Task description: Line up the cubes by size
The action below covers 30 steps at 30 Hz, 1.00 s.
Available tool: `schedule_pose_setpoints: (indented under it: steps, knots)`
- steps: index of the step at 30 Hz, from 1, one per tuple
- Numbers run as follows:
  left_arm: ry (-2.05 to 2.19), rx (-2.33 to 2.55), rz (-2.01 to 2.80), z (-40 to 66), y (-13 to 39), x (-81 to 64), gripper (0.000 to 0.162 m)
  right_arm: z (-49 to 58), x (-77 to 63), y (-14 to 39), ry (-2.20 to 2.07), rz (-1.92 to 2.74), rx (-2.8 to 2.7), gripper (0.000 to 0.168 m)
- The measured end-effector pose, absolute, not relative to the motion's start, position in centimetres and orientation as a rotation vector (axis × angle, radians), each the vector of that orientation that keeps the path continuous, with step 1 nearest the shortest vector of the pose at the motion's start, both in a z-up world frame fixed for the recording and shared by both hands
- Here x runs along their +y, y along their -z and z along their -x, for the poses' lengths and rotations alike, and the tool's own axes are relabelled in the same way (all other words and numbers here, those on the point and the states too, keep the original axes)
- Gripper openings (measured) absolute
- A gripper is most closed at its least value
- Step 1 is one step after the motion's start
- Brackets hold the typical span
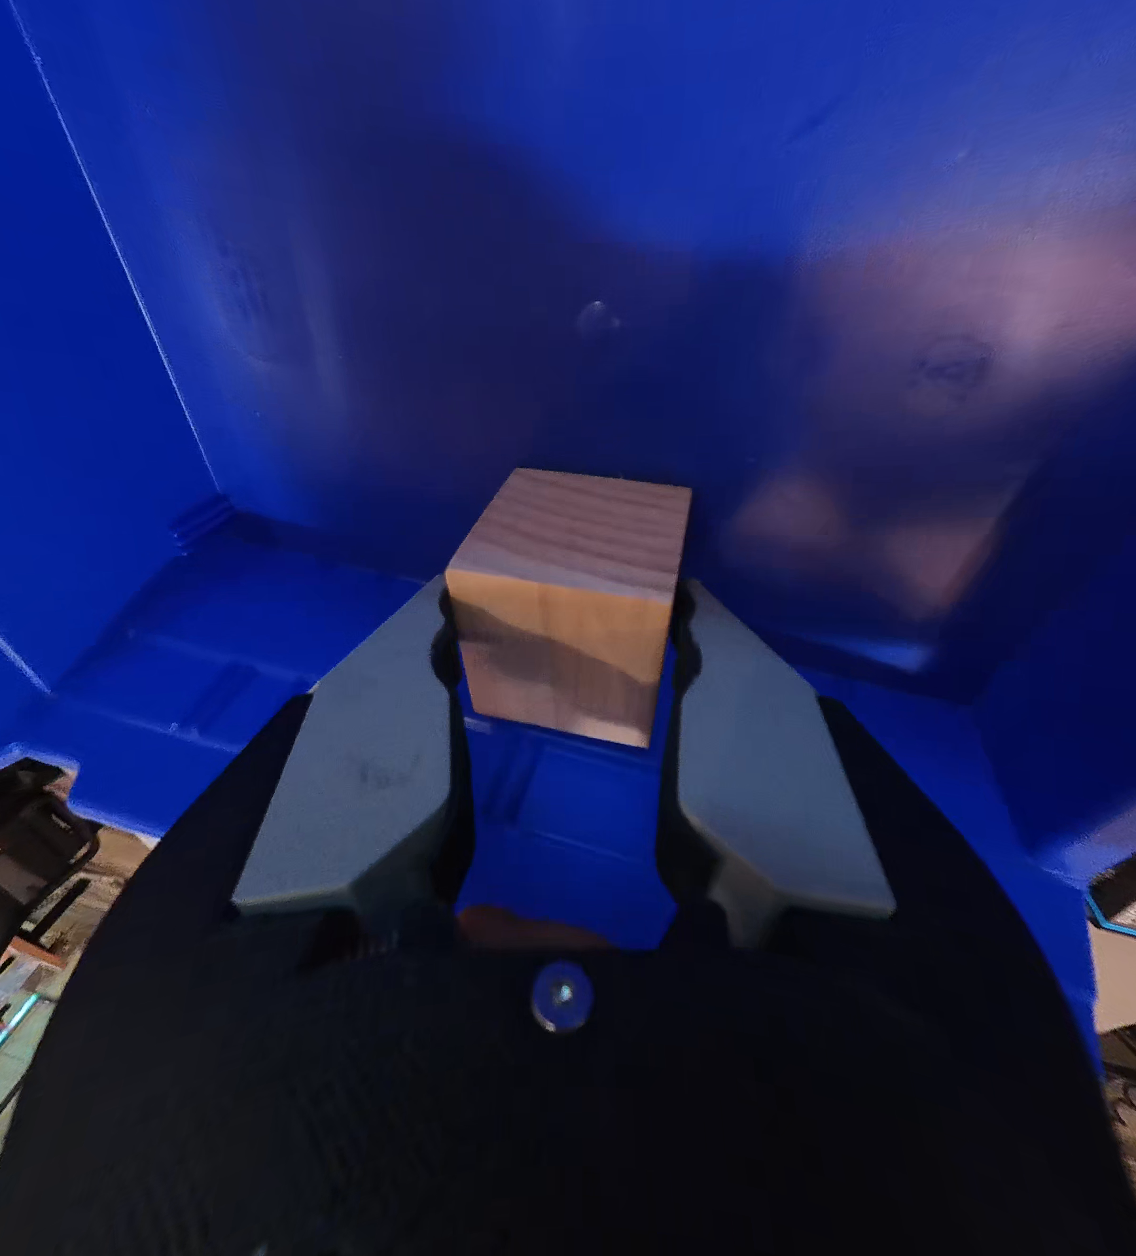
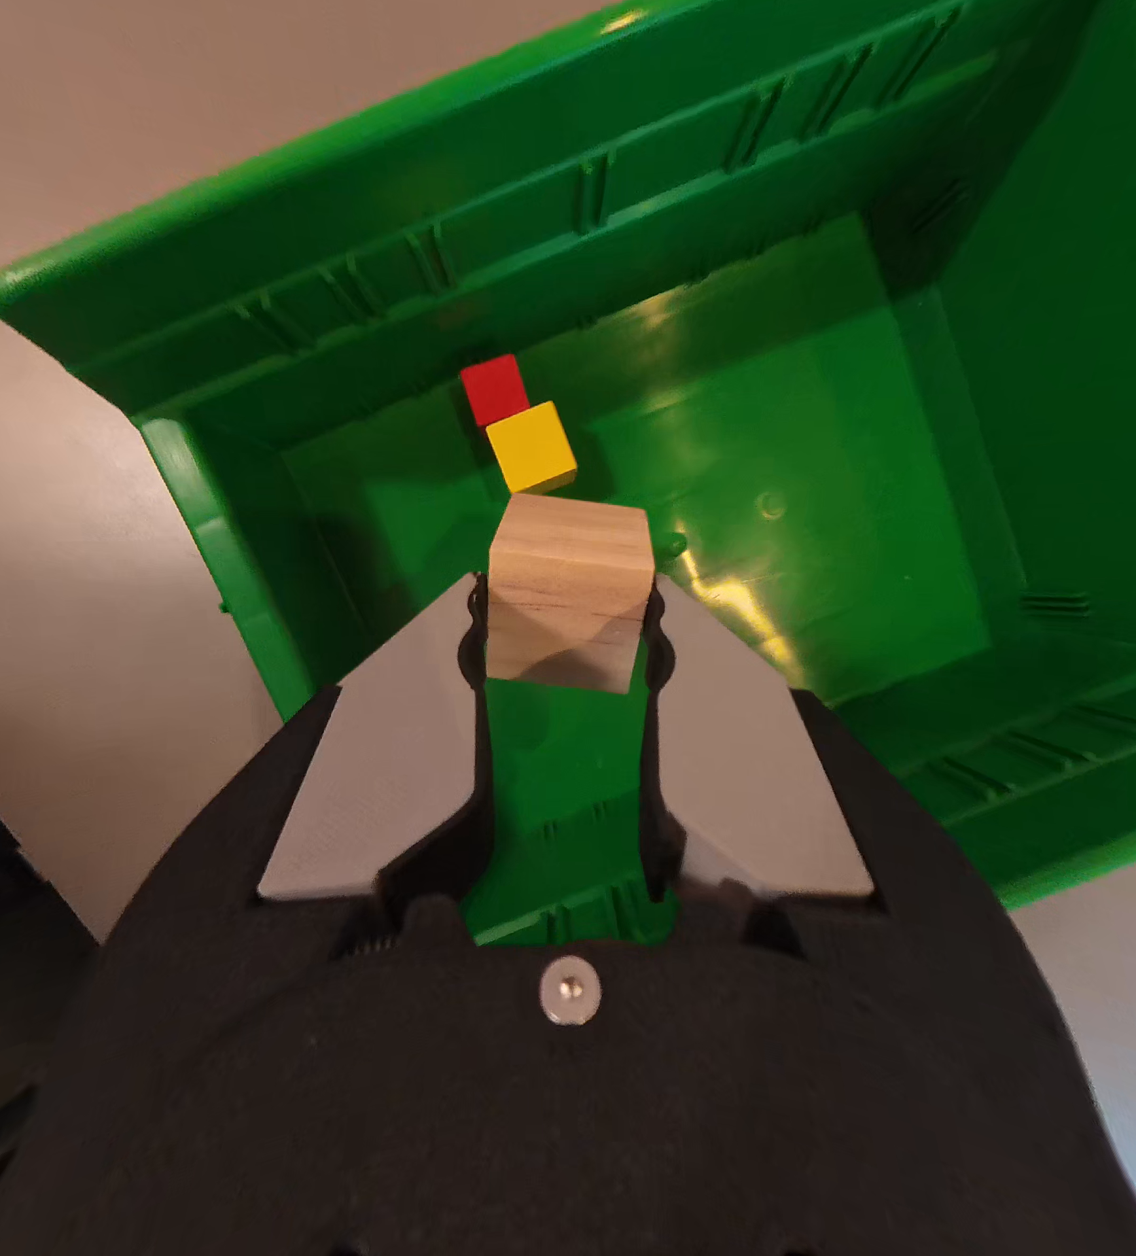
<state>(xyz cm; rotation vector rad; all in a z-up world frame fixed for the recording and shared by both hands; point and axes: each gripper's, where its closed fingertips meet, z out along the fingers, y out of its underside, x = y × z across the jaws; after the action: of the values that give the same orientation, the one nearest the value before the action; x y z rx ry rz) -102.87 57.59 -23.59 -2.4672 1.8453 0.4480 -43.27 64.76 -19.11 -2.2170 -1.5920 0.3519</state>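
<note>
Blue plastic fills nearly all of the left wrist view: the inner walls and ribbed floor of a blue bin (image 1: 361, 285), with blurred desk clutter showing past its rim at the lower corners. Inside it, the left gripper (image 1: 562, 632) has its jaws closed on a plain wooden cube (image 1: 562, 612), which sits right at the tips, pinched on its two side faces, with its grain-lined top face turned toward the camera. Its lower edge appears to hang clear of the bin floor, though motion blur makes that hard to judge.

On the right, a green bin (image 2: 891, 421) rests on a pale beige desk (image 2: 62, 544). The right gripper (image 2: 566, 612) reaches over the bin's near wall, its jaws clamped on a second, light wooden cube (image 2: 569, 591), again held at the very tips by its sides, slightly twisted between them. Just beyond it on the bin floor lie a yellow cube (image 2: 531, 445) and, farther back near the far wall, a smaller red cube (image 2: 494, 389). These two touch corner to corner, forming a short line running away from the jaws, with the held cube at its near end.
</note>
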Motion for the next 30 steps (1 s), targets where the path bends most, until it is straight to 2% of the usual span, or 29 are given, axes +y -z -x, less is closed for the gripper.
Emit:
schedule_pose_setpoints:
  steps: [4, 9, 17, 20, 23, 25, 29, 30]
  knots:
    - [-0.342, 1.775, 2.357, 100.9, 22.5, 57.9, 0.061, 43.2, 64.2, 21.0, -0.27, 2.228, -1.739, 0.044]
    - [-0.264, 1.627, 2.09, 96.7, 18.3, 58.5, 0.061, 42.8, 65.0, 23.1, -0.02, 2.207, -1.938, 0.044]
    - [0.019, 1.46, 1.685, 87.0, 12.7, 56.5, 0.061, 44.5, 65.1, 24.0, -0.004, 2.195, -2.188, 0.044]
    - [0.157, 1.337, 1.49, 83.1, 9.7, 55.9, 0.059, 44.3, 64.4, 23.5, -0.073, 2.286, -2.177, 0.056]
    - [0.265, 1.224, 1.275, 79.7, 6.4, 54.5, 0.058, 46.1, 63.8, 20.0, -0.362, 2.217, -1.975, 0.062]
    - [0.276, 1.184, 1.166, 78.0, 4.9, 53.5, 0.058, 48.3, 63.3, 15.8, -0.618, 2.083, -1.737, 0.069]
    - [0.291, 1.168, 0.993, 73.9, 2.8, 51.6, 0.058, 54.4, 59.3, 6.4, -1.262, 1.777, -1.255, 0.067]
    - [0.3, 1.177, 0.957, 72.6, 2.5, 51.1, 0.058, 55.9, 57.6, 5.0, -1.428, 1.742, -1.206, 0.072]
